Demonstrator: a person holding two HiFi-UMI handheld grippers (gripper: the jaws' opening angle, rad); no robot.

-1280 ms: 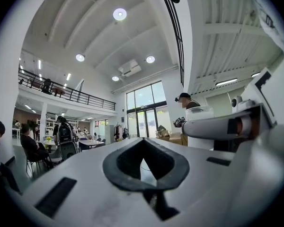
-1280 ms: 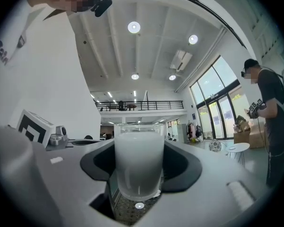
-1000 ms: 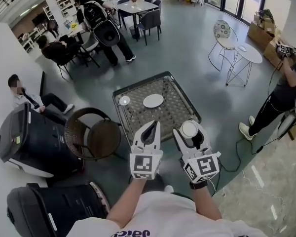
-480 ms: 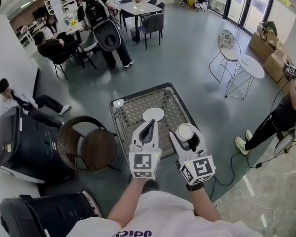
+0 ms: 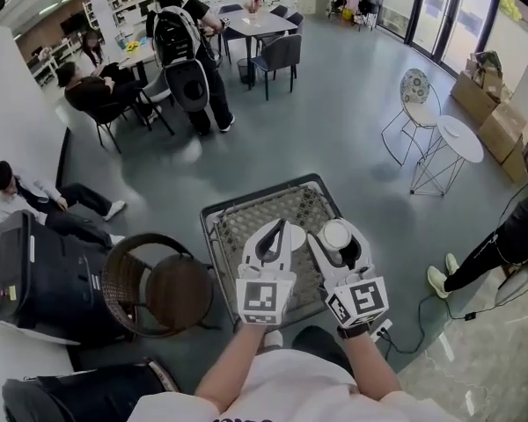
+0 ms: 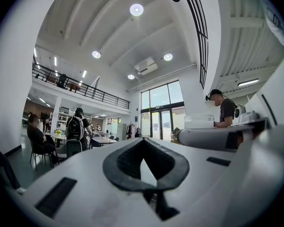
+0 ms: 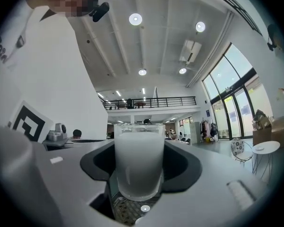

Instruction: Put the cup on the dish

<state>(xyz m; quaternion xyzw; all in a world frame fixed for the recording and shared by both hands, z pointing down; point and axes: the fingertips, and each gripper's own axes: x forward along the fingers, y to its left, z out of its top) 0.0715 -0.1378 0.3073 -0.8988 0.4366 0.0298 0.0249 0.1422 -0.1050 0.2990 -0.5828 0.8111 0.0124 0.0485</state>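
Above the tabletop's (image 5: 233, 227) near edge, right hand-held gripper (image 5: 340, 239) is pinching the cup (image 5: 337, 232) upright, off the surface. Dish (image 5: 294, 235) is lying mid-tabletop, just left of the cup, partly behind left hand-held gripper (image 5: 270, 234), whose jaws are pressed together, empty. Advice: keeping cup level, shifting left, lowering onto dish centre before releasing. Both forearms are reaching forward, side by side.

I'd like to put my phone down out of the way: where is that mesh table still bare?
Bare: the far strip of the table, between its rim and the dish, and its left side toward the round chair. Crowded: the near half, under the left gripper and the right gripper holding the cup.
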